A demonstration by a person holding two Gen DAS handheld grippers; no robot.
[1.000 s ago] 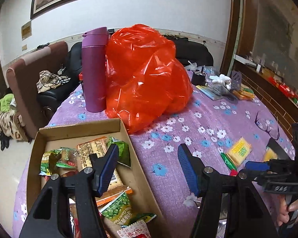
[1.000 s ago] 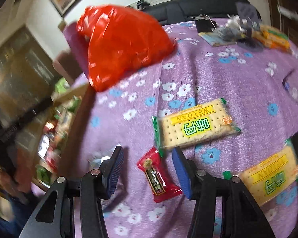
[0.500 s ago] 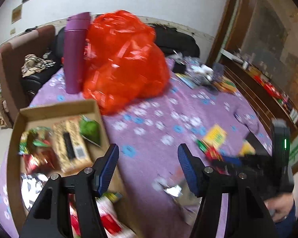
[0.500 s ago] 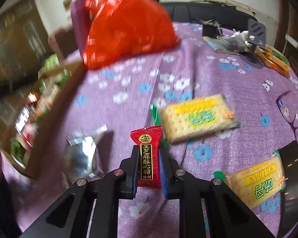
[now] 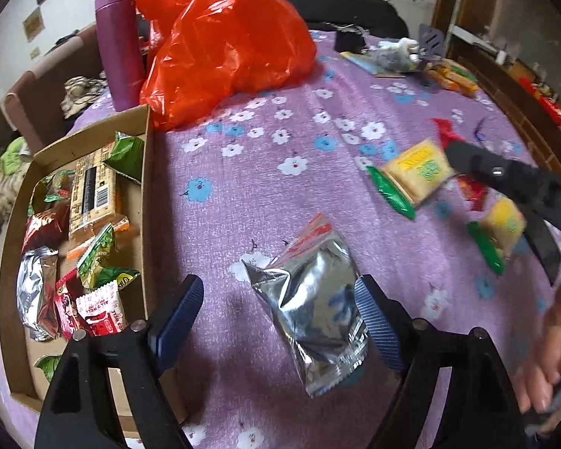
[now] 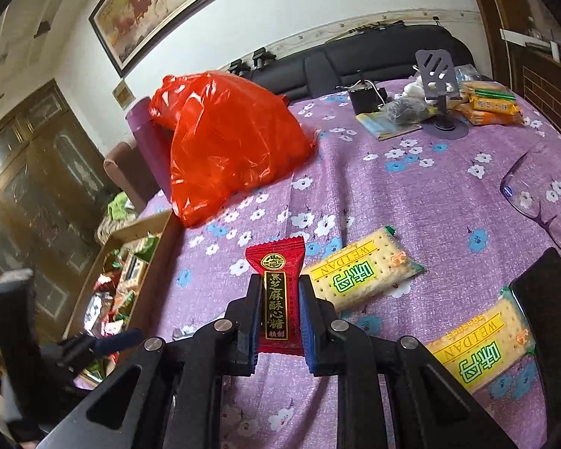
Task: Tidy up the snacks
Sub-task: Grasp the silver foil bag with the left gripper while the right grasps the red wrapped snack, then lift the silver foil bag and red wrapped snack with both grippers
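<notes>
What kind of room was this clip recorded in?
Most likely a home living room: a black leather sofa behind the purple floral tablecloth, a framed horse painting on the wall, and a dark wooden glass-door cabinet.

A red plastic bag (image 5: pixel 220 37) is sitting at the upper middle of the left wrist view, with a purple bottle (image 5: pixel 119 41) standing upright just beside it on its left. In the right wrist view, a framed painting (image 6: pixel 205 7) is hanging across the upper left, a phone stand (image 6: pixel 441 86) is standing at the upper right, and a pair of glasses (image 6: pixel 535 202) is lying at the right edge on the flowered purple tablecloth (image 6: pixel 411 194).
</notes>
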